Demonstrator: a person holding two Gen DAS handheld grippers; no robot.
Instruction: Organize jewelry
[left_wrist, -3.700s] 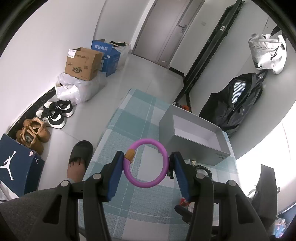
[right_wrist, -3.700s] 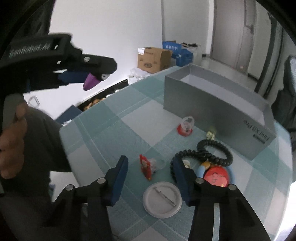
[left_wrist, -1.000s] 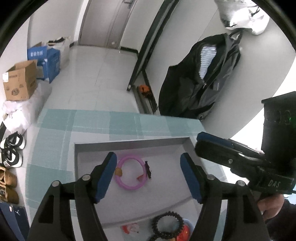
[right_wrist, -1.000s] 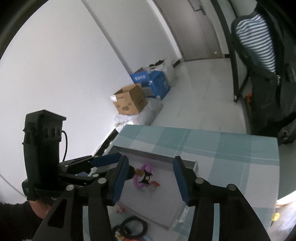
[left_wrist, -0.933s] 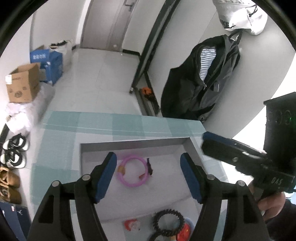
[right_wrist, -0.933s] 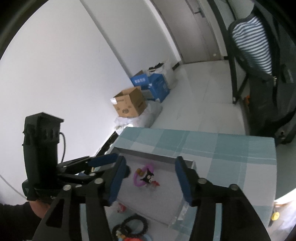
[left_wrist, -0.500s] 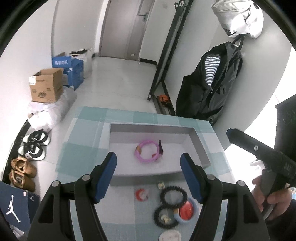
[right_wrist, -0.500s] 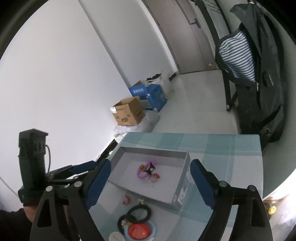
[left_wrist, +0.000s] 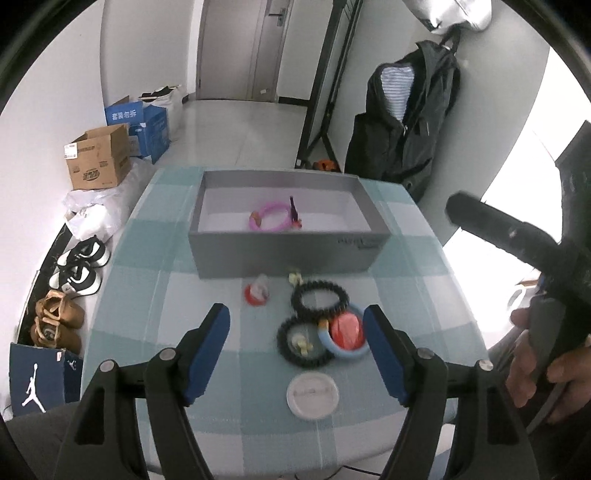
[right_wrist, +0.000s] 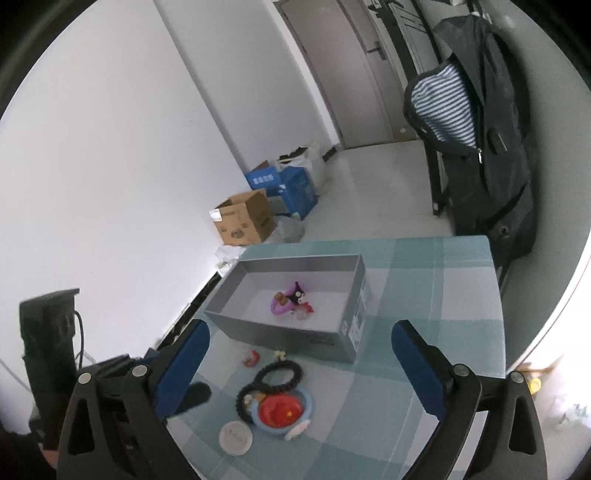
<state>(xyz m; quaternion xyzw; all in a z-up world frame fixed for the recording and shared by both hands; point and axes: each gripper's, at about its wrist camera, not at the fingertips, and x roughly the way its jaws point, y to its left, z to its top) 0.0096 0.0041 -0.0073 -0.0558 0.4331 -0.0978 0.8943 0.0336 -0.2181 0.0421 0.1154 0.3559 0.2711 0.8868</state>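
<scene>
A grey open box (left_wrist: 284, 254) (right_wrist: 295, 334) stands on the checked table. Inside lie a purple ring (left_wrist: 271, 218) (right_wrist: 277, 305) and a small black figure charm (left_wrist: 293, 210) (right_wrist: 297, 295). In front of the box lie a black bead string in two loops (left_wrist: 319, 299) (right_wrist: 275, 376), a blue ring around a red badge (left_wrist: 345, 332) (right_wrist: 282, 408), a red-and-clear charm (left_wrist: 256, 293) (right_wrist: 252, 357), a small yellow piece (left_wrist: 294, 277) and a white disc (left_wrist: 313, 394) (right_wrist: 235, 437). My left gripper (left_wrist: 297, 347) is open and empty above these. My right gripper (right_wrist: 301, 365) is open and empty, held high.
The teal checked tablecloth (left_wrist: 177, 280) covers the table. On the floor to the left are shoes (left_wrist: 79, 266), a cardboard box (left_wrist: 98, 162) and blue boxes (left_wrist: 138, 122). A dark jacket (left_wrist: 402, 129) hangs on a rack at the back right.
Both grippers have pulled back and up from the box, leaving the purple ring and the black charm inside. The loose items in front of the box have come into view.
</scene>
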